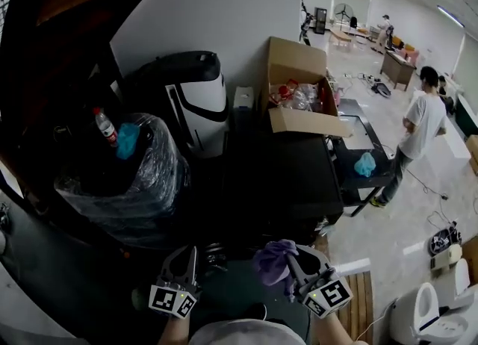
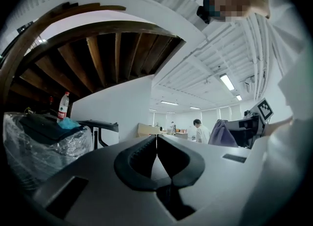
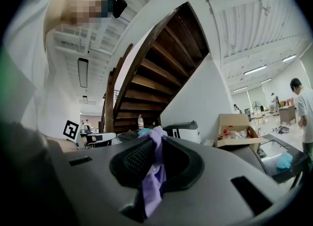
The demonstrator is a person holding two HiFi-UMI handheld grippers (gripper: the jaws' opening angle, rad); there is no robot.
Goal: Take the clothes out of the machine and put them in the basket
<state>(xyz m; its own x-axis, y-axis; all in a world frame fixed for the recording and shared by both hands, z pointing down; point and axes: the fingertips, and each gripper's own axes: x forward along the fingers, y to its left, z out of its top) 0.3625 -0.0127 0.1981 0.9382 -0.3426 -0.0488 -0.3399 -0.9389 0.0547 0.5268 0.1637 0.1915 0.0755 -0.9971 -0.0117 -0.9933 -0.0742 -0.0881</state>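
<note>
1. The right gripper has its fingers closed on a purple cloth — the cloth hangs down between them.
2. The left gripper is empty, its fingers pressed together.
3. In the head view both grippers are at the bottom, side by side — a bin lined with plastic stands beyond them at the left.

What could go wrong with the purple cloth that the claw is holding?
The right claw pinches only a thin bunch of the purple cloth; the rest hangs loose, so it might slip out. The left claw is shut and empty, so it may not catch it. The plastic-lined bin stands nearby, so a dropped cloth could land there.
</note>
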